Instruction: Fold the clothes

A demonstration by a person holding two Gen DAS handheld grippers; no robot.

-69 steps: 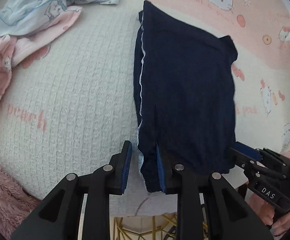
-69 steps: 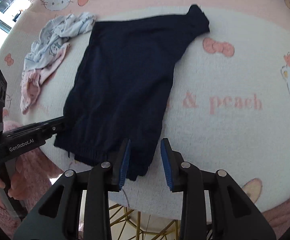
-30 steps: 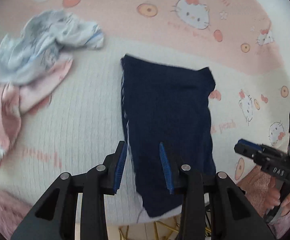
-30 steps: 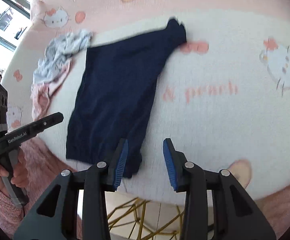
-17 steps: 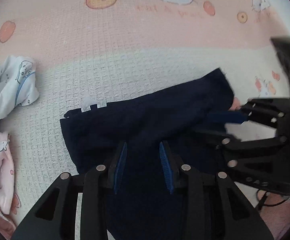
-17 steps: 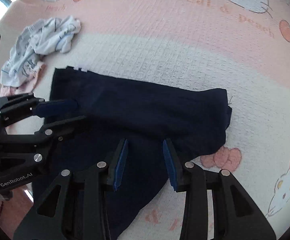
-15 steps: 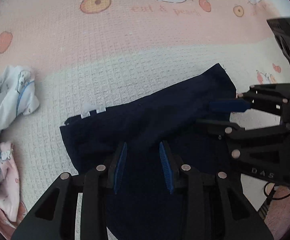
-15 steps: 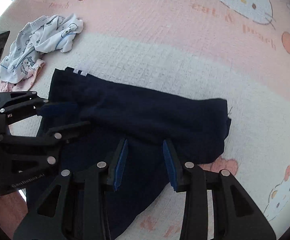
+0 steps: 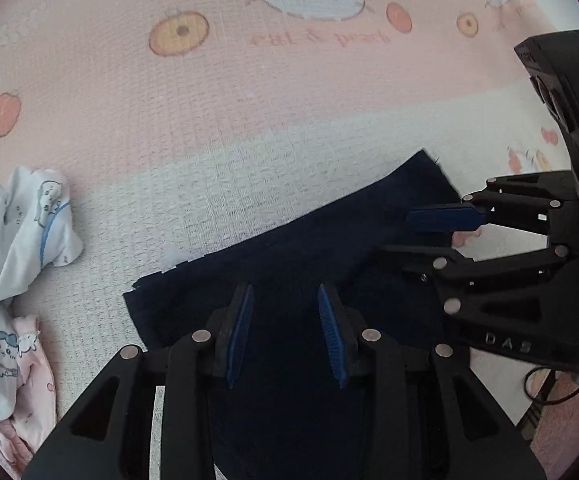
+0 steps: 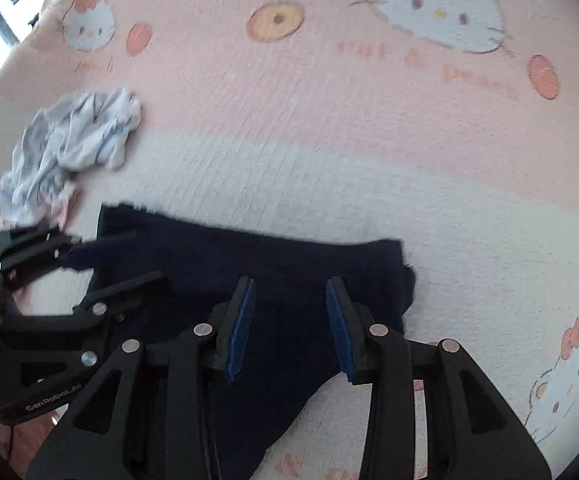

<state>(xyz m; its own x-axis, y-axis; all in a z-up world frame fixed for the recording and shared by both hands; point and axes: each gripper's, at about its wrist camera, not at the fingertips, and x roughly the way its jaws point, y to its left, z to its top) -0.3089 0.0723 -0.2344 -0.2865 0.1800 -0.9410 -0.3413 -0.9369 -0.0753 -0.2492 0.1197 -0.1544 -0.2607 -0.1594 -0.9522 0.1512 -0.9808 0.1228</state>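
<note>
Both hand-held grippers have moved in over the navy garment (image 9: 289, 264) since about a second ago, when they sat back at its near hem; it now fills the lower half of each wrist view, and it reads as folded over itself where it earlier lay stretched out long.

Left hand-held gripper (image 9: 285, 332): jaws apart, blue pads (image 9: 238, 328) visible on both sides, dark fabric seen in the gap beneath them. Cannot tell whether the pads touch the cloth; no pinch visible.

Right hand-held gripper (image 10: 289, 326): jaws also apart, same picture, navy cloth under the gap and nothing clamped. It shows in the left view at right (image 9: 433, 236), tips over the garment's right end.

Garment lies flat on the pink-and-white cartoon-cat blanket (image 9: 209, 120), on the white band, long edge running across the frame, right corner at (image 10: 403, 264). Small white tag at its far-left edge (image 9: 169, 260).

Crumpled pile of light blue and pink printed clothes (image 9: 13, 248) sits to the left, apart from the navy piece. Right view is slightly motion-blurred.
</note>
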